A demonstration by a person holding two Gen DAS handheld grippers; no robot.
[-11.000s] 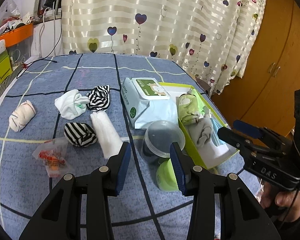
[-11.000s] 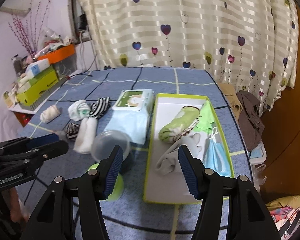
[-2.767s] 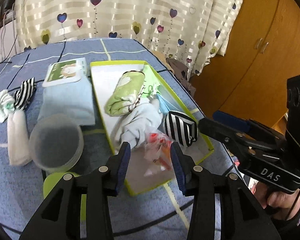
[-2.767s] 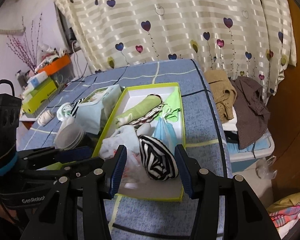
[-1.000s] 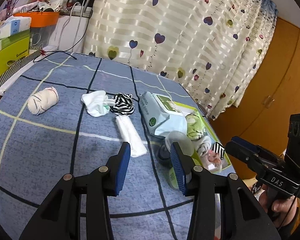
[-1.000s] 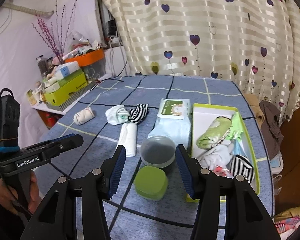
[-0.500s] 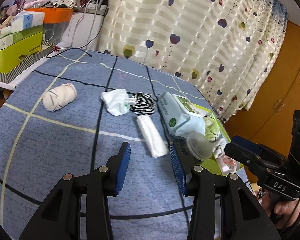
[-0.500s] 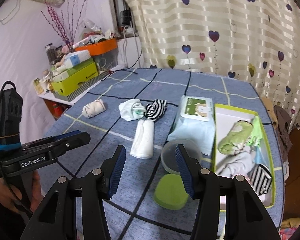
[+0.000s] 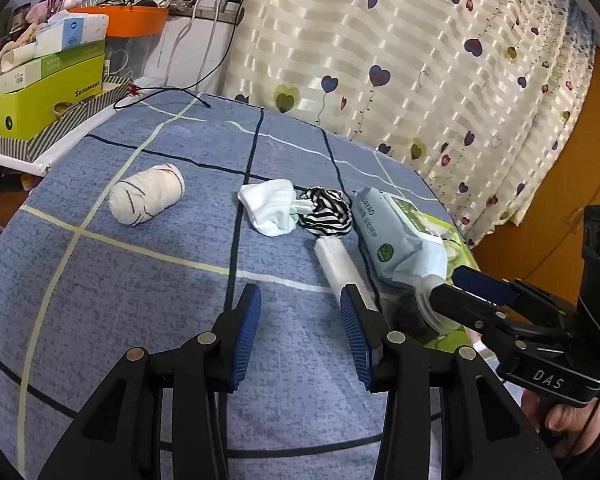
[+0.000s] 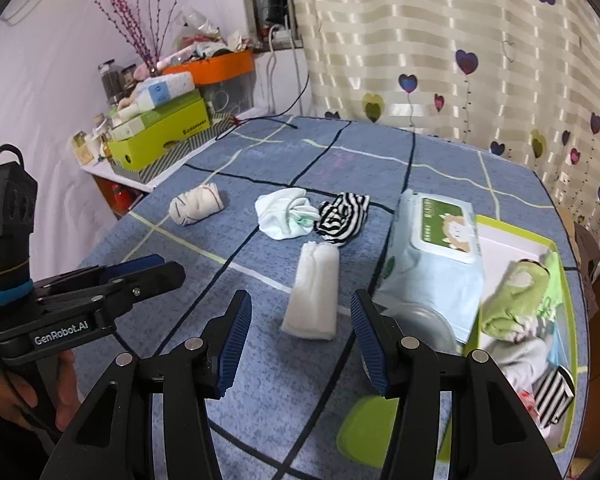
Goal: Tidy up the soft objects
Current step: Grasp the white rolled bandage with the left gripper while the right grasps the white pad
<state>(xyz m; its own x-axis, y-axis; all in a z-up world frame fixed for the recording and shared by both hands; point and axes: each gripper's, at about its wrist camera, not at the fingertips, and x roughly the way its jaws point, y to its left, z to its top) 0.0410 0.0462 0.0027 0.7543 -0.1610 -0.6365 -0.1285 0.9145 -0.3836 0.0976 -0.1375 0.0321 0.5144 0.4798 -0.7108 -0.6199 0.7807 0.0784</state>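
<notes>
On the blue checked cloth lie a rolled cream sock [image 9: 146, 195] [image 10: 196, 203] at the left, a bunched white sock [image 9: 271, 207] [image 10: 285, 212], a black-and-white striped sock [image 9: 329, 217] [image 10: 343, 212] and a folded white cloth [image 9: 338, 261] [image 10: 315, 295]. The lime-edged tray [image 10: 564, 248] on the right holds a green roll [image 10: 516, 296], a grey cloth and a striped sock [image 10: 554, 396]. My left gripper [image 9: 300, 320] hangs open over bare cloth, short of the socks. My right gripper [image 10: 300, 324] is open, the white cloth just beyond its tips.
A wet-wipes pack [image 10: 436, 256] [image 9: 396, 232] lies beside the tray, with a clear round tub [image 10: 424, 320] and a green lid [image 10: 364, 432] in front. Stacked boxes [image 10: 160, 128] and an orange bin [image 10: 216, 68] sit on a shelf at the far left. A heart-print curtain hangs behind.
Both grippers have swung left, away from the tray toward the loose socks, and dropped slightly. The socks now look larger and nearer the middle of both views. Jaws unchanged.
</notes>
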